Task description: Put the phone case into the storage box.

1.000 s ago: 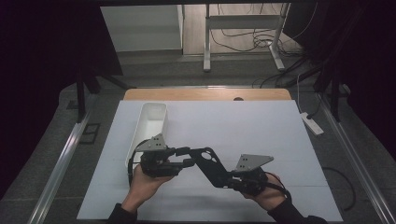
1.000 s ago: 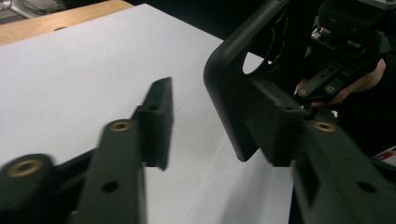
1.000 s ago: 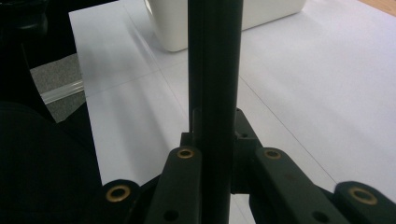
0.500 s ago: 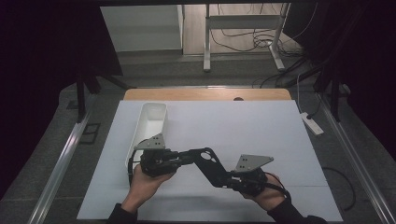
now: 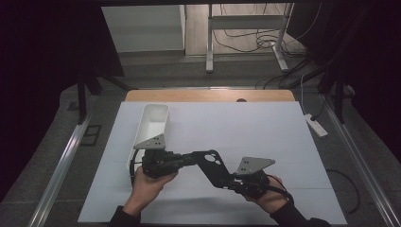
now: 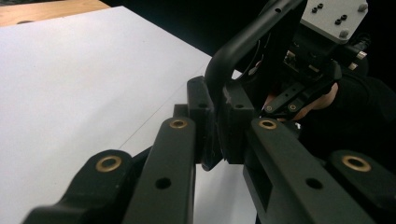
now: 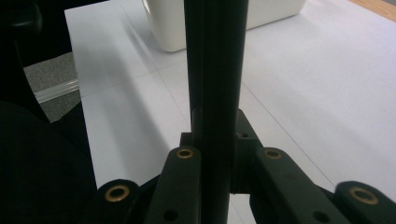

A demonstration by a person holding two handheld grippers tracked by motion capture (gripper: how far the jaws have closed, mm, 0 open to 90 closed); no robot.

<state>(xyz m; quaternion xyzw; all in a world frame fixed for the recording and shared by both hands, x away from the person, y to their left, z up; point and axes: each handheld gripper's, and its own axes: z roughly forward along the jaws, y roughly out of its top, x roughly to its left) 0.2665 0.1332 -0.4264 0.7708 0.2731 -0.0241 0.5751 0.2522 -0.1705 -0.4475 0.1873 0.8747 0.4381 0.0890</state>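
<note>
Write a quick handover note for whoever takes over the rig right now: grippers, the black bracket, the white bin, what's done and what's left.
Left gripper: jaws have just been closing, now shut on one end of the black bracket.
Right gripper: shut on the bracket's other end.
The bracket is held between both grippers, near the front of the white table.
The white bin sits just beyond the left gripper, open top; I can't see anything in it.
Done: bracket gripped at both ends.
Left: probably moving it to the bin, though that is a guess.
</note>
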